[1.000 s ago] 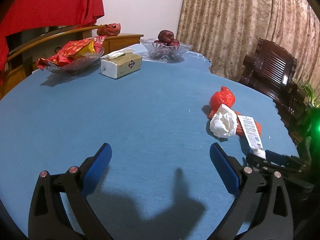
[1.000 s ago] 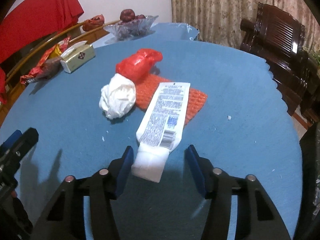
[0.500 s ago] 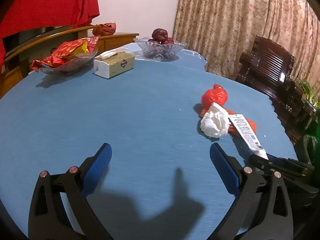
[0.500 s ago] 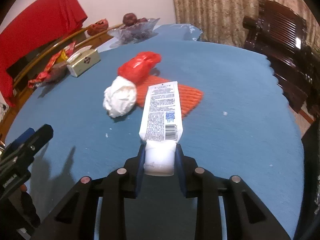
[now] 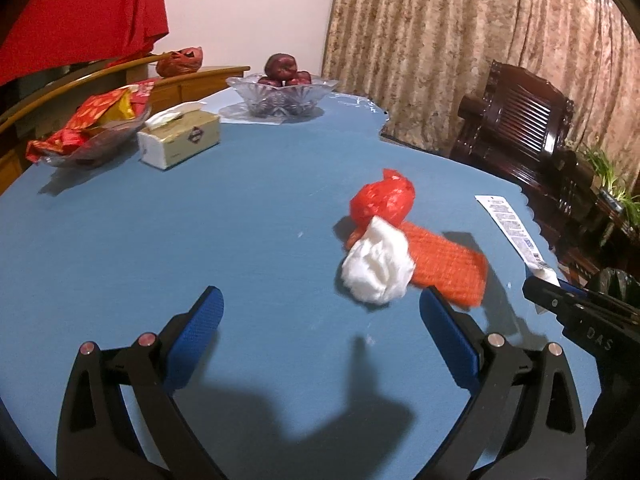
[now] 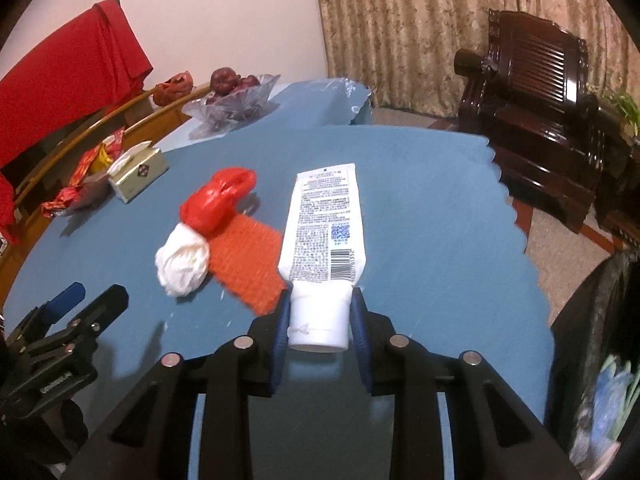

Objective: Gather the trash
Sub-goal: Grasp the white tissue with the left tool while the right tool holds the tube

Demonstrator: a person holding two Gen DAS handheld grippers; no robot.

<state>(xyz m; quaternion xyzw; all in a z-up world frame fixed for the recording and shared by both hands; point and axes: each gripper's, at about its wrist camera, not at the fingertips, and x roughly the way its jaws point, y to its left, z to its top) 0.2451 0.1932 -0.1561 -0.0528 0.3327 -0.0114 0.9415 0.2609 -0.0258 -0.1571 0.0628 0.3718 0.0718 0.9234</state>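
My right gripper (image 6: 319,312) is shut on the cap end of a white tube (image 6: 324,228) and holds it tilted up above the blue table (image 6: 432,216). The tube also shows in the left wrist view (image 5: 510,224). On the table lie a crumpled white tissue (image 5: 378,266), a red plastic bag (image 5: 382,198) and an orange net (image 5: 446,266), touching each other. My left gripper (image 5: 320,312) is open and empty, just in front and to the left of the tissue.
At the far side stand a tissue box (image 5: 180,140), a glass dish of snack packets (image 5: 92,128) and a glass bowl of fruit (image 5: 282,90). A dark wooden chair (image 6: 536,108) stands beyond the table's right edge. A black bag (image 6: 592,344) is at the lower right.
My right gripper closed on the tube's cap end and lifted it off the orange net. My left gripper moved nearer to the tissue and stayed open.
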